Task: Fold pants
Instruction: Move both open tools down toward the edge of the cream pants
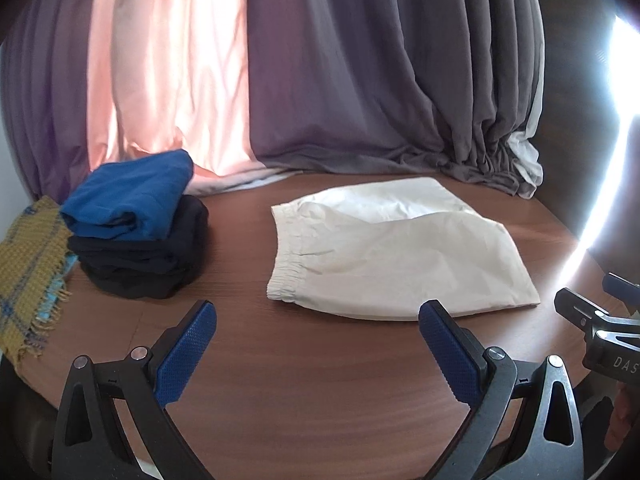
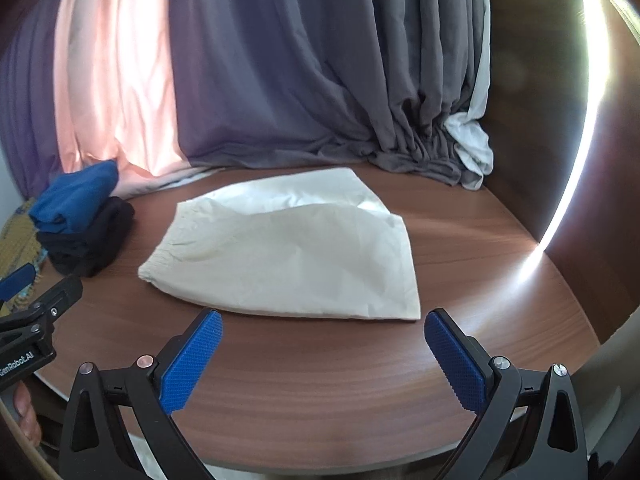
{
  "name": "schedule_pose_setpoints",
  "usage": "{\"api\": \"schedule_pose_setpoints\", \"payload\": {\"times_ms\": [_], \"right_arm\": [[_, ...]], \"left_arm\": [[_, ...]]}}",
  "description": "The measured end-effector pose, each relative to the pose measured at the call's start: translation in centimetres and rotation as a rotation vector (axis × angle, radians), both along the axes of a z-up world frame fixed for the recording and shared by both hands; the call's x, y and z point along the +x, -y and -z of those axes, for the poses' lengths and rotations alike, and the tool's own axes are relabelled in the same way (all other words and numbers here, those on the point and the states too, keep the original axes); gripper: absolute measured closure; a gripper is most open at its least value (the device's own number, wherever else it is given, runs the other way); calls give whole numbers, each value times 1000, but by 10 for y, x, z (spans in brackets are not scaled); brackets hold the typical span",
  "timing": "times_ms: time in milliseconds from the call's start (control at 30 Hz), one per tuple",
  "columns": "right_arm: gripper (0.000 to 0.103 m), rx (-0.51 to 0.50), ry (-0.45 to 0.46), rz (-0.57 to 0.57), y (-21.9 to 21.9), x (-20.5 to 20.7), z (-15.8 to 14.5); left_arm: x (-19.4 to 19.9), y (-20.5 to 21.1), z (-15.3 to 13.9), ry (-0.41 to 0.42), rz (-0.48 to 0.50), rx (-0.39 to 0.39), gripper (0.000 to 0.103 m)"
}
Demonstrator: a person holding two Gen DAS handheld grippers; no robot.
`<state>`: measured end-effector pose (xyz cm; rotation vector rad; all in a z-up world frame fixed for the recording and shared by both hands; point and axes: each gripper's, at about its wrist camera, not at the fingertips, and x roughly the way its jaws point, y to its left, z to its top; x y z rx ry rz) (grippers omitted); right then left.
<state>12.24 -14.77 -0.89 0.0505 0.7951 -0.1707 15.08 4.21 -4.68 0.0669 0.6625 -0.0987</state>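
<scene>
Over the near edge of the bench (image 1: 304,392), the left gripper (image 1: 316,354) hangs with its blue pads spread wide apart, nothing between them, touching nothing. The right gripper (image 2: 322,360) is just as wide apart, empty too, clear of the cloth. At twelve o'clock from both lie the white pants (image 1: 392,248), folded over flat on the wood, elastic waistband toward nine o'clock, hem toward three o'clock. At ten o'clock a blue folded garment (image 1: 132,196) sits on top of a dark folded pile (image 1: 144,264), well apart from the pants. Only the left wrist view shows clearly the yellow woven cloth (image 1: 28,272) at nine o'clock. The right wrist view catches fingertips (image 2: 26,412) at eight o'clock. Purple and pink curtains (image 2: 248,80) drape behind.
</scene>
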Motion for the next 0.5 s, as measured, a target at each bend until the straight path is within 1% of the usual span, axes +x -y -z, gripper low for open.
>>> {"api": "schedule_pose_setpoints", "payload": {"times_ms": [200, 300, 400, 500], "right_arm": [[1, -2, -49, 56, -6, 22, 24], [1, 1, -60, 85, -6, 30, 33], [1, 2, -68, 115, -3, 37, 42], [1, 0, -87, 133, 4, 47, 51]], "left_arm": [[28, -1, 23, -47, 50, 18, 0], [40, 2, 33, -62, 65, 41, 0], [51, 3, 41, -92, 60, 32, 0], [62, 5, 50, -112, 31, 25, 0]]}}
